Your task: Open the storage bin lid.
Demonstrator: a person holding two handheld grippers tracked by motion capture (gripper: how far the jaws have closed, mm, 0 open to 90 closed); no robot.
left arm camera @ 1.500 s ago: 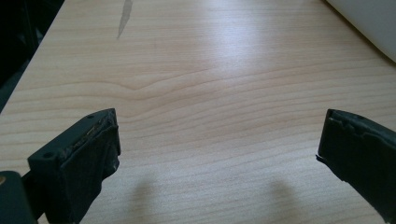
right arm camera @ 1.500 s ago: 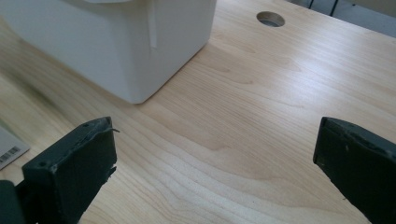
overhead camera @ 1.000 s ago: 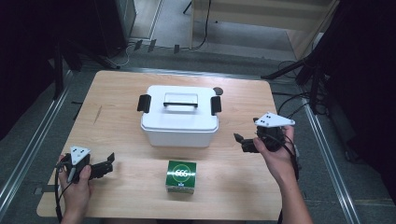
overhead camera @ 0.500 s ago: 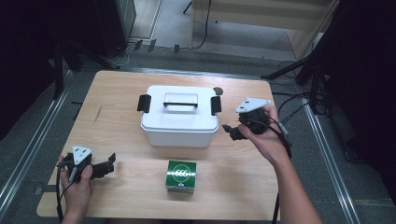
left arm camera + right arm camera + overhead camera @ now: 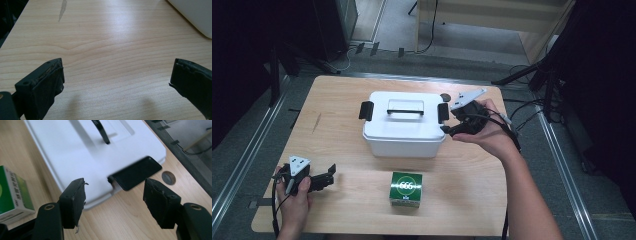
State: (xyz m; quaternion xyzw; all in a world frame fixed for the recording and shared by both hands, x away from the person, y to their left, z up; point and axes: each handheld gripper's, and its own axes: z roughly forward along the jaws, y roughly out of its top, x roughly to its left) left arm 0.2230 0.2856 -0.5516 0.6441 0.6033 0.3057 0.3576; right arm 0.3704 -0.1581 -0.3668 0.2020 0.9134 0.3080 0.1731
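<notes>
At the right end of the white storage box (image 5: pixel 404 125), the right claw (image 5: pixel 451 131) sits level with the black side latch (image 5: pixel 443 112), jaws apart with nothing between them. They've just been closing, and in the right gripper view the latch (image 5: pixel 136 172) lies ahead of the pads, in the gap but not yet touched. The box stands mid-surface, lid on, black carry handle (image 5: pixel 404 111) flat on top, and a second latch (image 5: pixel 366 111) on the far end looks clipped too.

My read: the step is popping the right latch. To do it well:
- square the jaws to the latch, since the approach looks skewed now
- catch the lower free edge, not the hinge
- pull out and up, away from the box wall
- the box looks light and may slide, so bracing it with the other claw would help

The left claw (image 5: pixel 326 176) rests near the front-left corner of the surface, jaws wide open over bare wood, well apart from the box. In the left gripper view only a corner of the box (image 5: pixel 197 15) reaches in.

A green carton (image 5: pixel 405 189) sits in front of the box, near but not touching. The surface (image 5: pixel 337 100) is light wood, with a small round disc (image 5: pixel 444 96) by the box's back-right corner. Grey floor all round, with cables (image 5: pixel 522 117) trailing off the right side.
</notes>
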